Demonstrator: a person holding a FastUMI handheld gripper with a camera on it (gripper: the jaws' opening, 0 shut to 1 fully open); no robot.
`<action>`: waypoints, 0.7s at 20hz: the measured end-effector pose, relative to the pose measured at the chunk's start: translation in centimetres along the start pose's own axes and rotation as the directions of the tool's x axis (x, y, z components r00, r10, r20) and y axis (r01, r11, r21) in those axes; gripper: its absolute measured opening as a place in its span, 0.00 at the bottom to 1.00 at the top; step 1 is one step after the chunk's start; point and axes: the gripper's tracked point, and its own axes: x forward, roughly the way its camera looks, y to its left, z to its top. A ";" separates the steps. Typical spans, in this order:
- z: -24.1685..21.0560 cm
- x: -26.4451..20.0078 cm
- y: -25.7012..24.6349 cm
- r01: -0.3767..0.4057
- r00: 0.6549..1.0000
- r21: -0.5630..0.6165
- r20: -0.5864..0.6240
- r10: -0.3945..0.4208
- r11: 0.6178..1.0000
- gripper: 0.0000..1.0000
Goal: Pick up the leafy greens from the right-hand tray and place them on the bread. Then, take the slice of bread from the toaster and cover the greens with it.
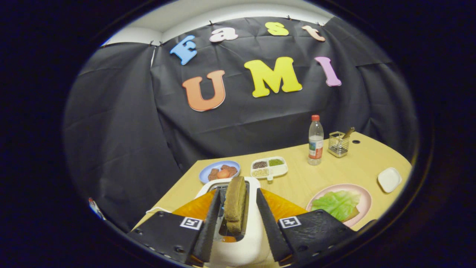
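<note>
We see a pale wooden surface [319, 175] running back to the black cloth wall; nearest to us stands a white toaster [243, 238], and a brown slice of bread [235, 204] rises upright out of its slot; the tongs [238, 227] are spread open, one finger on each side of the toaster, the slice standing between them and neither finger touching it, as far as we can tell; an orange mat [280, 205] lies under the toaster. To the right of the toaster sits a pink plate [362, 193] holding the leafy greens [337, 203], which lie spread over a second slice of bread [353, 214] whose brown edge shows beneath them. Beyond the toaster we find a blue plate [208, 171] with brownish food and something round and orange on it, and beside it a white divided tray [280, 170] with small portions of grains or seeds. Farther back stands a clear bottle [315, 139] with a red cap, just beside a wire holder [337, 144] with a utensil handle leaning out; a small white dish [389, 179] lies near the far right edge of the surface.
</note>
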 end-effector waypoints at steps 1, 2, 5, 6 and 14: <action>-0.1 0.3 0.0 0.000 1.000 0.008 -0.011 0.000 1.000 0.57; -0.3 0.4 0.3 -0.010 1.000 0.015 -0.021 0.011 1.000 0.49; -0.2 0.5 0.6 -0.026 0.999 0.018 -0.025 0.027 0.999 0.26; -0.1 0.4 0.5 -0.023 0.999 0.013 -0.022 0.024 1.000 0.18; 3.6 -2.0 1.4 -0.087 0.994 0.042 0.075 0.083 0.995 0.10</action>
